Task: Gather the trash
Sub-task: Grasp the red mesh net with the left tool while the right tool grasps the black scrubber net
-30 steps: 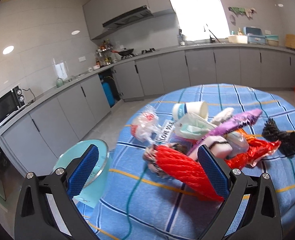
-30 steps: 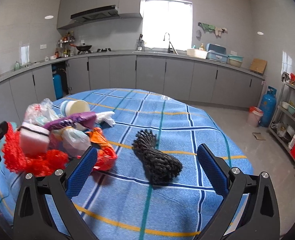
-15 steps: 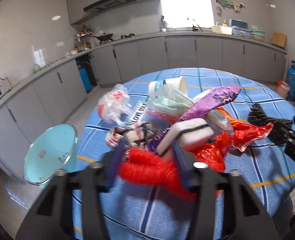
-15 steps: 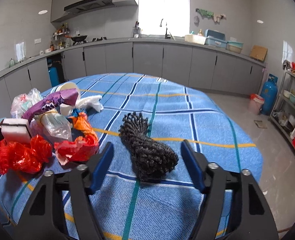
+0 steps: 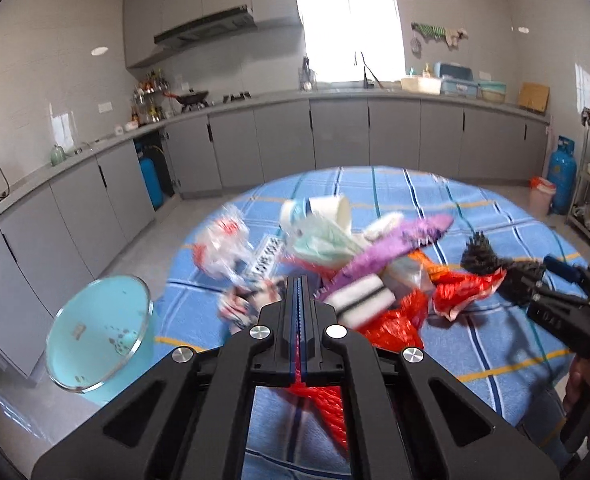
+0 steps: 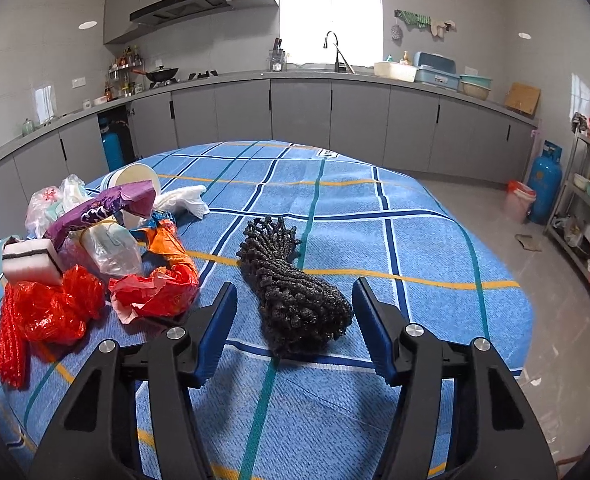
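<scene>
From where I sit, the round desk [image 6: 415, 240] under its blue checked cloth carries everything. Beside the desk, on the floor at its left edge, stands the pale blue bin [image 5: 95, 336], where I judge the trash should go. On the desk, left of centre, lies the trash heap [image 6: 107, 240]; the black mesh bundle [image 6: 295, 292] sits just right of that heap, apart from it. My left tongs [image 5: 299, 320] are clamped tight on the red netting [image 5: 323, 408] at the heap's near edge. My right tongs [image 6: 293, 320] are closing around the bundle's near end, with gaps visible on both sides. To do this well, I'd let them bite fully before lifting, then raise both loads slowly so nothing snags.
</scene>
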The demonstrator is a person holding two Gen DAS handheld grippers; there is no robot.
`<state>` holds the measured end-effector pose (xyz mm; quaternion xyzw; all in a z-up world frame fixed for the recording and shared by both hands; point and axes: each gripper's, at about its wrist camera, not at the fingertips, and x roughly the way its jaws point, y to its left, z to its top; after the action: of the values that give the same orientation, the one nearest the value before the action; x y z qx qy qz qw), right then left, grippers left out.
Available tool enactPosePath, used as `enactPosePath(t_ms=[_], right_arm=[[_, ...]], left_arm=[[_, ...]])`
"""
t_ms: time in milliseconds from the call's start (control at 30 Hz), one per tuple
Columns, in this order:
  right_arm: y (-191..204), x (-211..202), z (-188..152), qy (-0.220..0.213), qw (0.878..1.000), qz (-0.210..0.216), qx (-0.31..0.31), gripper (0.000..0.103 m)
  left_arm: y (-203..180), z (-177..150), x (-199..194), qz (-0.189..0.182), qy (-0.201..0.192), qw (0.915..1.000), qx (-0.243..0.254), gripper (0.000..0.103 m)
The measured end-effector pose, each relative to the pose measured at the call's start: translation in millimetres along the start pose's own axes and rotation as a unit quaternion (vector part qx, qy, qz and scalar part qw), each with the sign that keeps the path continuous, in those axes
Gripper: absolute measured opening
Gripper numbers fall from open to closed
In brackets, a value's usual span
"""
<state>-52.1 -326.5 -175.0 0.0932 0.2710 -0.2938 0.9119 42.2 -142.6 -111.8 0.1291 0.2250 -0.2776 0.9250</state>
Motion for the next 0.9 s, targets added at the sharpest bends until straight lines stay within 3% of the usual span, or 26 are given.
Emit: enactPosePath(t_ms=[133, 167, 200, 233, 267, 467, 533, 600, 633, 800, 900], right_arm=[[-2.6, 1.9, -1.4, 0.003, 1.000, 0.001, 0.003, 0.061], [-1.9, 3.8, -0.9, 0.003, 1.000, -0.001, 0.002, 0.062], [-2.6, 4.6, -1.4, 0.004, 1.000, -0.001, 0.002, 0.063], [-2.9, 5.2, -1.9, 0.006, 1.000, -0.001, 0.002, 0.066], [-2.8, 5.3, -2.6, 0.007, 1.000, -0.001, 0.001, 0.070], [-5.6, 7.4, -7.3, 0.009, 1.000, -0.005, -0.001, 0.070], [-8.1, 8.1, -7.8, 0.009, 1.000, -0.007, 0.001, 0.070], [-8.7, 8.8, -8.6, 0.010, 1.000, -0.006, 0.002, 0.070], [-8.8, 8.9, -9.0, 0.011, 1.000, -0.006, 0.002, 0.070], [-9.3, 7.3, -8.1, 0.006, 1.000, -0.004, 0.003, 0.070], [-9.5, 4.9, -5.8, -0.002, 1.000, -0.005, 0.002, 0.070]], left_arm=[[9.6, 0.7, -4.9, 0.013, 0.000, 0.9999, -0.011, 0.006], [9.4, -1.3, -3.4, 0.021, 0.005, 0.9997, -0.010, 0.025], [9.4, -3.6, -1.9, 0.026, 0.009, 0.9995, -0.014, 0.056], [7.9, -6.7, -0.6, 0.030, 0.012, 0.9993, -0.017, 0.066], [5.8, -9.5, 0.8, 0.033, 0.013, 0.9993, -0.016, 0.067], [-7.7, -29.2, 20.8, 0.009, 0.056, 0.9984, -0.007, 0.062], [-10.7, -37.6, 30.0, 0.000, 0.074, 0.9972, -0.005, 0.049], [-11.7, -45.9, 41.4, -0.022, 0.100, 0.9947, -0.008, 0.017], [-10.8, -47.0, 42.5, -0.031, 0.103, 0.9942, -0.011, 0.011], [-7.5, -35.7, 21.6, -0.036, 0.068, 0.9970, -0.009, 0.008], [-7.7, -25.7, 7.3, -0.019, 0.042, 0.9989, 0.009, 0.008]])
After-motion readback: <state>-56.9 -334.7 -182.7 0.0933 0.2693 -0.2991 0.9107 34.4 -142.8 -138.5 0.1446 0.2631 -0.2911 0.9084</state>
